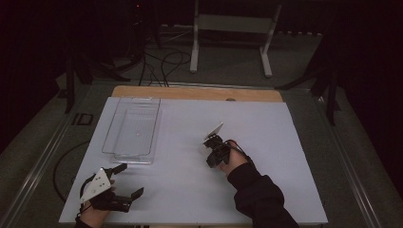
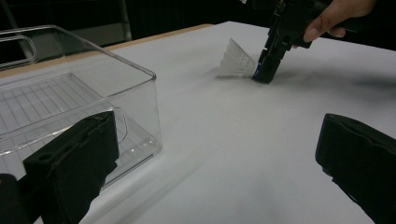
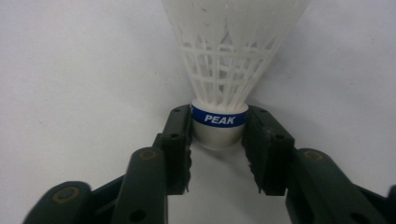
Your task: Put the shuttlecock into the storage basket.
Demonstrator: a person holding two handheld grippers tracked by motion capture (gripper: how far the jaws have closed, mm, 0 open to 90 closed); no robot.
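Two black jaws of the right gripper [image 3: 218,135] clamped on the white cork base of a white plastic shuttlecock [image 3: 224,60], one pad on each side of its blue band marked PEAK. Lying on the white tabletop [image 1: 266,185], near the middle, skirt pointing away from the hand. Left gripper [image 1: 127,179] near the front left corner, jaws wide apart, holding nothing. Just beyond it, a clear rectangular plastic bin [image 1: 132,128].

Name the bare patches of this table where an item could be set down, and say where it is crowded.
Free: the white table right of the shuttlecock, and the stretch between the clear bin and the right tool. Crowded: the near-left corner around the left tool and the bin.
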